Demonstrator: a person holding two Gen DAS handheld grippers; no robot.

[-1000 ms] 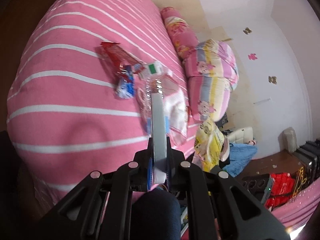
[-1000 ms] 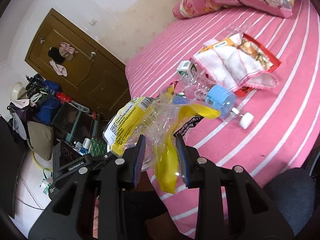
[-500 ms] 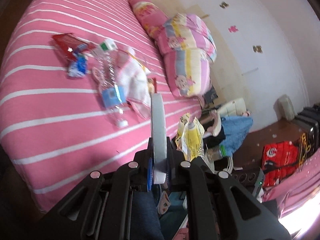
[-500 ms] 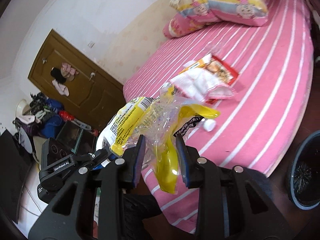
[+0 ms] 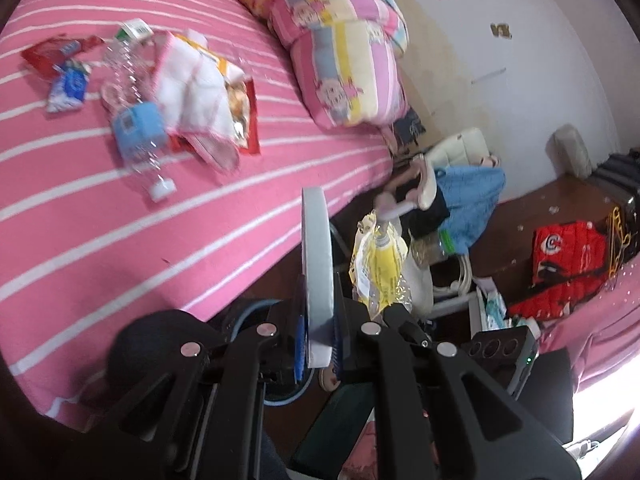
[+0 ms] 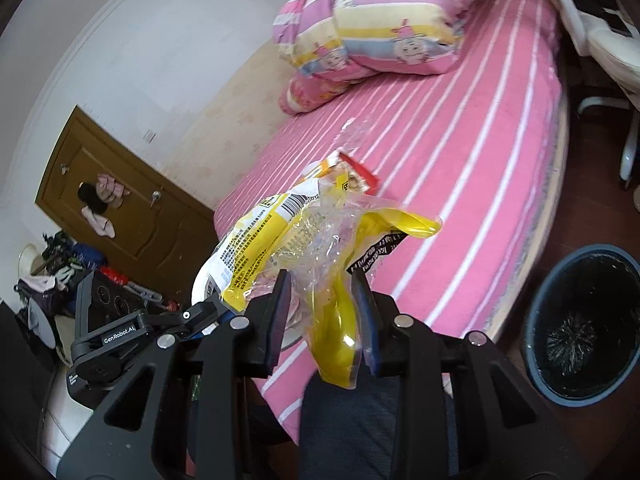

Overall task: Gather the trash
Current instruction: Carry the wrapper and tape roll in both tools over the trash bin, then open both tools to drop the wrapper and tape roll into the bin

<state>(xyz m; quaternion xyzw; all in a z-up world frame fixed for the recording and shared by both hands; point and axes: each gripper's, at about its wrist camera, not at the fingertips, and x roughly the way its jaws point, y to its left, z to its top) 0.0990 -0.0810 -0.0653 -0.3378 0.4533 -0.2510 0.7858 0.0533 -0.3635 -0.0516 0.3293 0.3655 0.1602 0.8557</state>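
both cameras are pulling back from the bed point(image 5: 120, 216) since a second ago, and the dark bin point(image 6: 580, 320) is now coming into the right wrist view, standing on the floor just beside the mattress edge. the right tongs point(image 6: 324, 316) are clenching a crumpled yellow wrapper point(image 6: 312, 240) with clear film, held up in front of the pink striped bedding. the left tongs point(image 5: 318, 336) are gripping a flat grey-white disc point(image 5: 316, 276) edge-on. more litter is lying on the bed: a clear plastic bottle point(image 5: 134, 120) with a blue label, a red wrapper point(image 5: 52, 52), a small blue packet point(image 5: 70, 86), and a white cloth point(image 5: 192, 84) over a red-edged snack bag point(image 5: 244, 120). striped pillows point(image 5: 344, 52) are piling up near the wall. a brown door point(image 6: 120, 208) is showing past the bed's far end.
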